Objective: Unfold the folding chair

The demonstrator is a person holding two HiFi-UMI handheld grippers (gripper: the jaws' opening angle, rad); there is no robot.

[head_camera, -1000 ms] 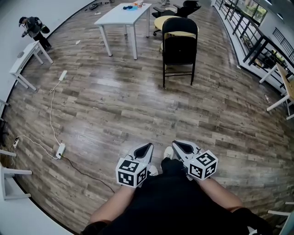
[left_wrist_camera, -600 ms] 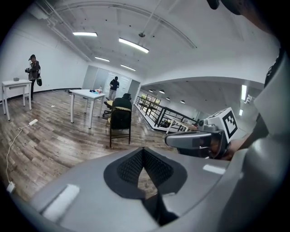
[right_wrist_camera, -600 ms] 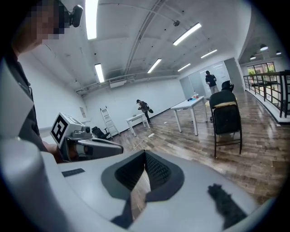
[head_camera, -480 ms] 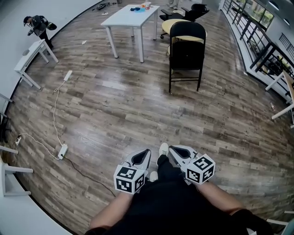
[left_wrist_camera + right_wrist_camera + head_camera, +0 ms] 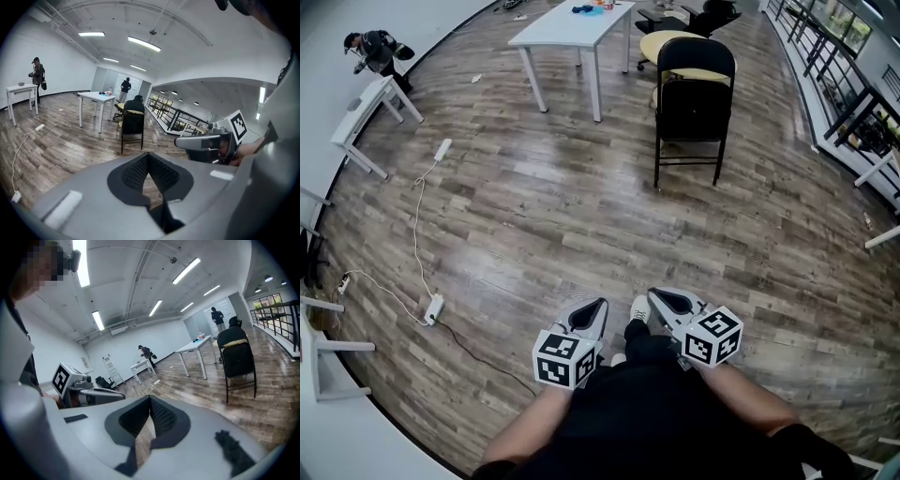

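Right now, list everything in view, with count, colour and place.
folding chair: one, black, folded, standing upper right
round top: one, pale yellow, just behind the folding chair
office chair: one, black, top edge
large table: one, white, top centre
small table: one, white, far left by the wall
power strips: two, white, corded, on the floor at left
person: one, dark clothes, beside the small table
left tongs: one, grey, shut, empty, bottom centre
right tongs: one, grey, shut, empty, bottom centre
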